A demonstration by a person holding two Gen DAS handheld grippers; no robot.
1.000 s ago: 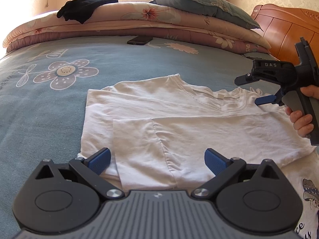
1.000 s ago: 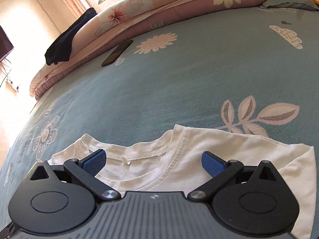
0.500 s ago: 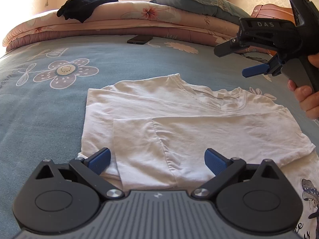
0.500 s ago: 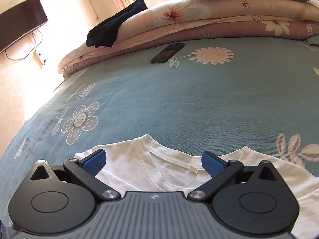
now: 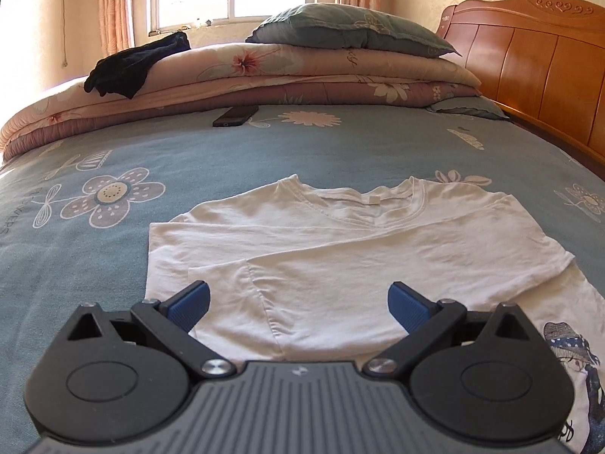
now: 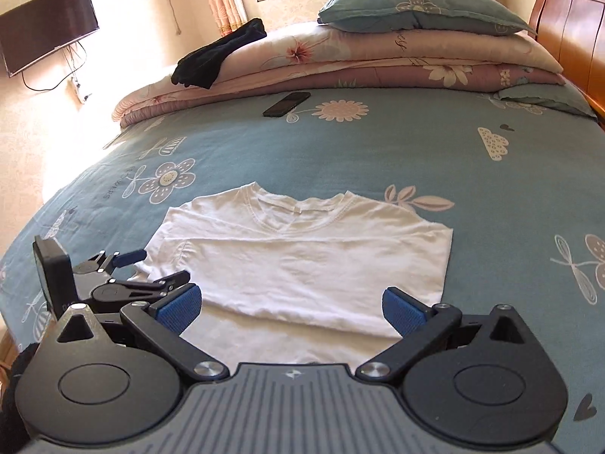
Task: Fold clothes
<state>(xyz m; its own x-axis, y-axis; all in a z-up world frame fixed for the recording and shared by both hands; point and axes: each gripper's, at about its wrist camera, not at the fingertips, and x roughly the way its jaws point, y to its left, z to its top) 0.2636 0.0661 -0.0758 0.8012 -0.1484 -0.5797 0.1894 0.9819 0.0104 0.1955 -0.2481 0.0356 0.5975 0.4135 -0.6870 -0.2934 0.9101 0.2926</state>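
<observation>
One white T-shirt (image 6: 302, 261) lay partly folded on the bed (image 6: 340, 159), both sleeves turned in and the neckline facing the pillows. The left tool (image 5: 298, 302) and right tool (image 6: 291, 304) were both wide open, holding nothing, near the hem end. The lengthwise fold appeared to be next, requiring both tools to pinch the hem corners. Counted: one smartphone (image 6: 286, 103), one dark garment (image 6: 219, 55), two tools.

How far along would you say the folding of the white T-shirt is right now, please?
Done: both sleeves of the white T-shirt are folded across its chest on the bed. In hand: nothing; the left gripper and right gripper hover open over its lower part. Left: folding the bottom half, with the printed figure, up toward the collar.
</observation>
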